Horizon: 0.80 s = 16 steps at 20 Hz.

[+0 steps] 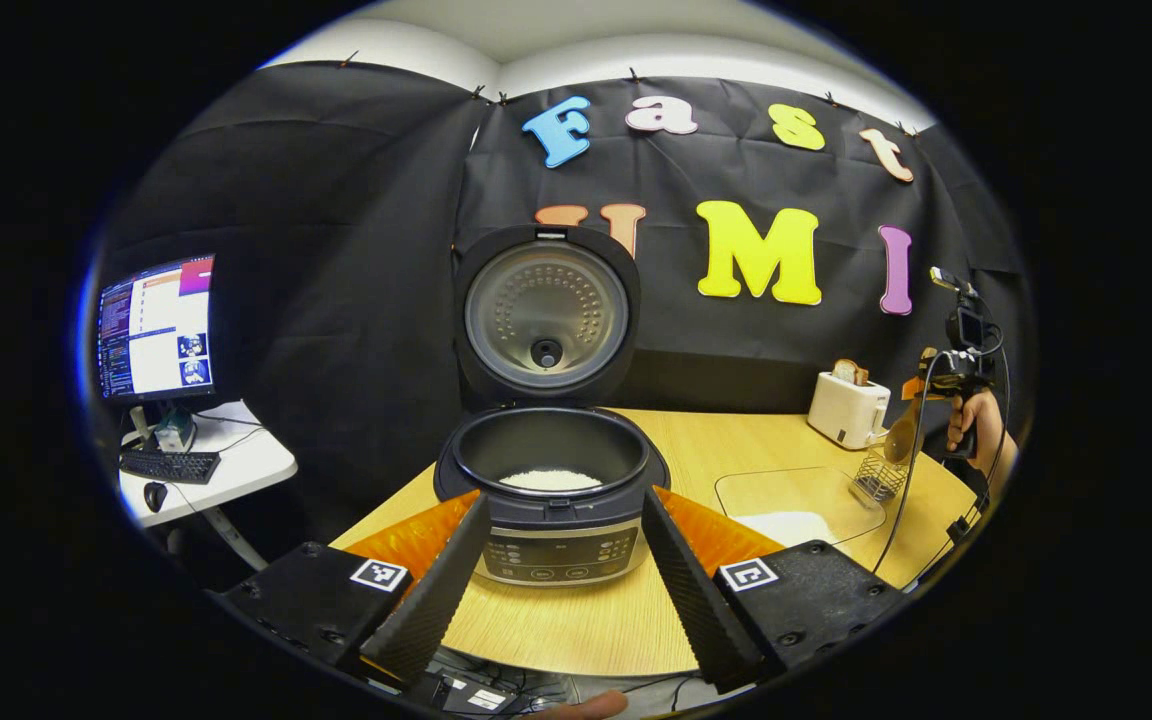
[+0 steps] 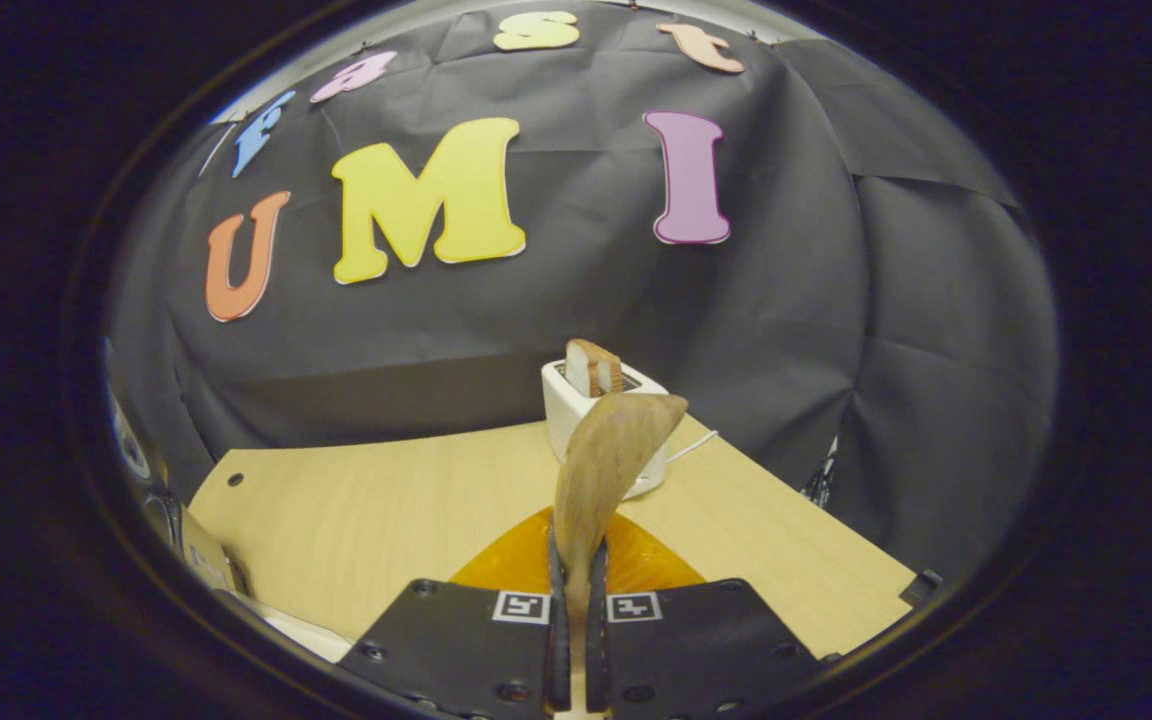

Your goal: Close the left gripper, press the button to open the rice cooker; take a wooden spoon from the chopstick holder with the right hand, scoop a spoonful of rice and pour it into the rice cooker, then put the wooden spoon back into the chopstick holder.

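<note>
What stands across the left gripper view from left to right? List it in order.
Monitor → keyboard → rice cooker, lid up → toaster → wire chopstick holder → wooden spoon held by the right tool → the hand holding that tool.
</note>
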### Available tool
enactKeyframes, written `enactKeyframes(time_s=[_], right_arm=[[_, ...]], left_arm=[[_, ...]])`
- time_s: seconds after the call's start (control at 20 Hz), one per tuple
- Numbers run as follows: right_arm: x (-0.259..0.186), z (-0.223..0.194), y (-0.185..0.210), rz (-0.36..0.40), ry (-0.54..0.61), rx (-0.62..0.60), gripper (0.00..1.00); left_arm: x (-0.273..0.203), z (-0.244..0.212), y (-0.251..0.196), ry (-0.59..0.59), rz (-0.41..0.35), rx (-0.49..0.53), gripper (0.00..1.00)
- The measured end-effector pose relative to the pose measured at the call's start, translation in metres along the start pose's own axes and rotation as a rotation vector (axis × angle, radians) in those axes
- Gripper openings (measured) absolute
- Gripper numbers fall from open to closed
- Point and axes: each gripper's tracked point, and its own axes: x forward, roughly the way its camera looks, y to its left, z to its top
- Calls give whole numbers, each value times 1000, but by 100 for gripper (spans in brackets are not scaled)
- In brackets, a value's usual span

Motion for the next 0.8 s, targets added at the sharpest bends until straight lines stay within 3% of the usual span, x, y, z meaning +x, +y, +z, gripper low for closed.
enactKeyframes(time_s=[0.4,0.5,0.7,0.8], right_arm=[[13,-44,-3,39,161,96,12],[11,-43,0,62,164,139,17],[1,-23,-13,35,107,162,24],[-5,-22,-12,65,115,178,29]], left_arm=[[0,1,-4,-3,-1,17,97],[0,2,-5,-6,-2,22,97],[-3,7,-9,-24,-3,21,97],[-4,8,-10,-26,-1,22,97]])
